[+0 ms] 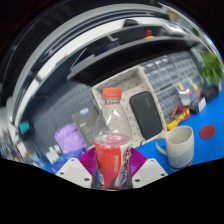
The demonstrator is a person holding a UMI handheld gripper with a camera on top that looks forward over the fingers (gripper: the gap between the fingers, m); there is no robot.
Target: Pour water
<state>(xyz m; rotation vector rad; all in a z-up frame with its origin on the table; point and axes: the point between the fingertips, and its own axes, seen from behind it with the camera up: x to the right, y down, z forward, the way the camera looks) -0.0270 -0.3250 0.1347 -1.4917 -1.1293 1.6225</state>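
The gripper (112, 172) clamps a bottle (113, 140) between both pads, holding it upright and close. It is clear plastic, red liquid low inside, orange cap on top. A pale mug (178, 146) stands apart on the blue table (205, 150), near a red lid (207, 131).

Blue tabletop (160, 158), cluttered shelving (160, 75) behind

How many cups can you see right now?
1. A white cup stands on the blue table, beside the bottle held in the gripper. Others may be hidden.
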